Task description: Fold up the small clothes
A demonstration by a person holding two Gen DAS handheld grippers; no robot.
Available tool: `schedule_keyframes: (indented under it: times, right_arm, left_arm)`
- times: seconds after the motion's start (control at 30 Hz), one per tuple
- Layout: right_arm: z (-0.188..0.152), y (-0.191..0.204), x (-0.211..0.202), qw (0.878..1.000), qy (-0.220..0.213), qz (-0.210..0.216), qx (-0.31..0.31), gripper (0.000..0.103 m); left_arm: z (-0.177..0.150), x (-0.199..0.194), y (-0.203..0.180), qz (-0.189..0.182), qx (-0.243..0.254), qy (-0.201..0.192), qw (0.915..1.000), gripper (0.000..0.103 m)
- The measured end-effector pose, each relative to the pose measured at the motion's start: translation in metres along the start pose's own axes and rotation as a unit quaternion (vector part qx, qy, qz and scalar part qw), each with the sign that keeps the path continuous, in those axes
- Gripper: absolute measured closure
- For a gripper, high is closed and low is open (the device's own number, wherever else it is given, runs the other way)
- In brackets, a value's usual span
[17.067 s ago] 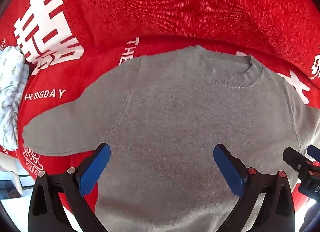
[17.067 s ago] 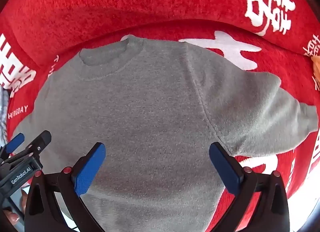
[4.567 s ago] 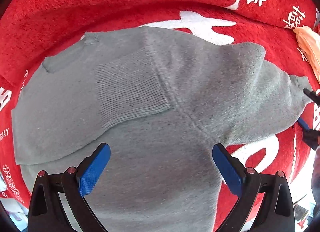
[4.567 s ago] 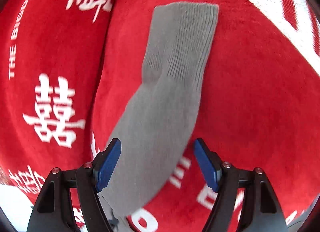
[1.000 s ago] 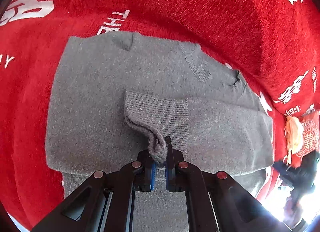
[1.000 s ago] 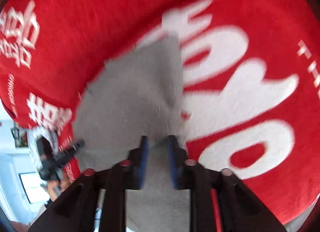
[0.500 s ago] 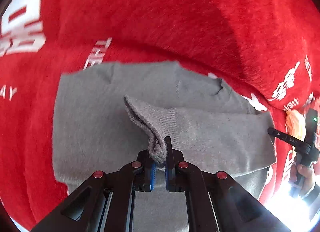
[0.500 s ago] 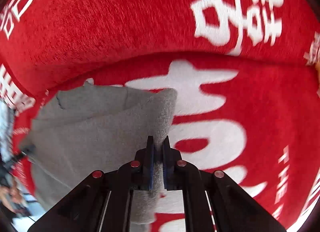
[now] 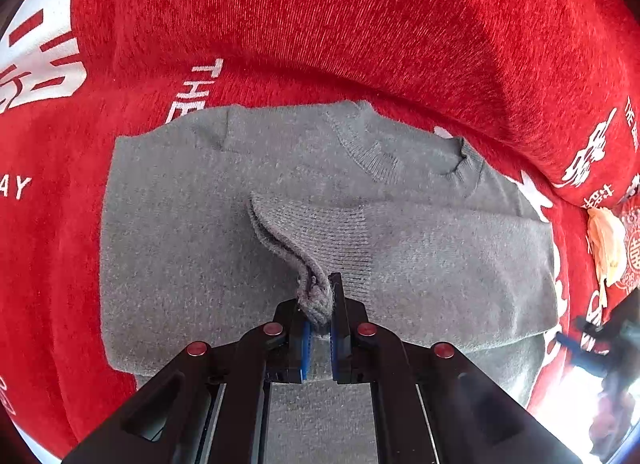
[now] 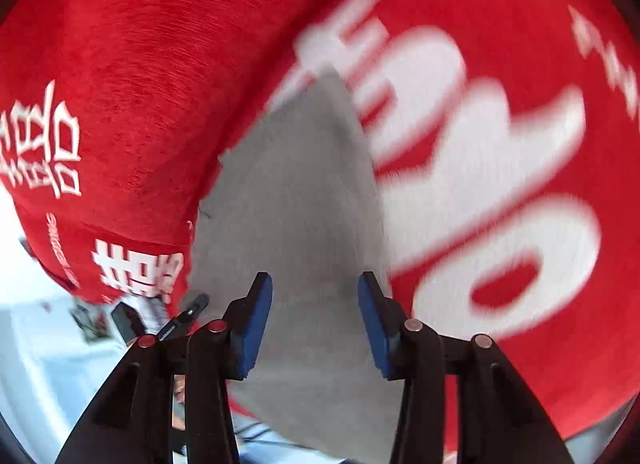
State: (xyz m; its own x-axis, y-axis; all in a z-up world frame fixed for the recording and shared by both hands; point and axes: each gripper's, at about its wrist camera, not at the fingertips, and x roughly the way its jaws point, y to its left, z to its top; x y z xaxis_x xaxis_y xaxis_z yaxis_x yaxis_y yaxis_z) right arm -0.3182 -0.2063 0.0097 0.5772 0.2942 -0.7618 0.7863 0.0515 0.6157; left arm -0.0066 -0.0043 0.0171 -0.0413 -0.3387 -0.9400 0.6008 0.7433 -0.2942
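A grey knit sweater [image 9: 184,232] lies on a red sofa, both sleeves folded across its front. My left gripper [image 9: 318,304] is shut on the ribbed cuff [image 9: 316,296] of the right sleeve and holds it just above the sweater's middle. The neckline [image 9: 400,159] points to the sofa back. In the blurred right wrist view the sweater [image 10: 296,199] lies below my right gripper [image 10: 316,296], which is open and empty over its right edge. The right gripper also shows at the far right of the left wrist view [image 9: 592,344].
The sofa has a red cover with white characters [image 9: 360,23]; its backrest rises just behind the sweater. A pale orange cloth [image 9: 608,240] lies at the right. The sofa's front edge and a bright floor [image 10: 40,344] show at lower left in the right wrist view.
My right gripper has let go of the sweater's edge and opened, swinging to a new angle. My left gripper still holds the cuff, moved a little toward the sweater's middle.
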Motion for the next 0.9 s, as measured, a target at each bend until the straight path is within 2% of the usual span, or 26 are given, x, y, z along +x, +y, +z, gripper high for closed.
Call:
schedule_keyframes:
  times: [0.03, 0.07, 0.1, 0.13, 0.2, 0.3, 0.4, 0.57, 0.63, 0.7, 0.77, 0.9]
  right_arm:
    - [-0.002, -0.006, 0.005, 1.0, -0.002, -0.001, 0.015, 0.054]
    - [0.0, -0.012, 0.01, 0.999, -0.013, -0.003, 0.032, 0.059]
    - [0.005, -0.018, 0.009, 0.999, -0.026, 0.002, 0.045, 0.068]
    - [0.01, -0.022, 0.006, 0.998, -0.039, -0.002, 0.051, 0.091]
    - [0.014, -0.017, 0.003, 0.997, -0.045, -0.052, 0.017, 0.091]
    - [0.006, -0.019, -0.01, 0.994, -0.036, -0.094, -0.041, 0.091]
    - [0.004, -0.026, -0.012, 0.994, -0.031, -0.094, -0.045, 0.088]
    - [0.004, -0.023, -0.015, 0.991, -0.03, -0.113, -0.062, 0.086]
    - [0.003, -0.018, -0.013, 0.989, -0.032, -0.127, -0.063, 0.086]
    - [0.0, -0.013, -0.018, 0.985, -0.041, -0.154, -0.068, 0.085]
    - [-0.006, -0.012, -0.032, 0.978, -0.055, -0.186, -0.075, 0.08]
    - [-0.006, 0.006, -0.05, 0.972, -0.083, -0.182, -0.122, 0.079]
  left_arm:
    - [0.001, -0.001, -0.002, -0.001, 0.001, -0.001, 1.0, 0.095]
    - [0.002, -0.002, -0.004, -0.002, 0.002, -0.003, 1.0, 0.095]
    - [0.002, -0.004, -0.005, -0.002, 0.006, -0.004, 1.0, 0.095]
    - [0.001, -0.006, -0.005, -0.004, 0.009, -0.004, 0.9999, 0.095]
    - [-0.003, -0.005, -0.005, -0.001, 0.014, 0.001, 0.9999, 0.095]
    - [-0.017, 0.005, 0.002, 0.015, 0.019, 0.016, 0.9996, 0.096]
    - [-0.026, 0.004, 0.01, 0.017, 0.005, 0.014, 0.9997, 0.095]
    - [-0.034, -0.016, 0.021, 0.041, 0.012, 0.01, 0.999, 0.095]
    - [-0.037, -0.025, 0.026, 0.068, 0.016, 0.009, 0.9975, 0.095]
    - [-0.038, -0.035, 0.032, 0.066, 0.007, 0.008, 0.9978, 0.095]
    - [-0.038, -0.044, 0.035, 0.069, 0.01, 0.005, 0.9976, 0.095]
    - [-0.024, -0.047, 0.02, 0.065, 0.03, -0.011, 0.9974, 0.095]
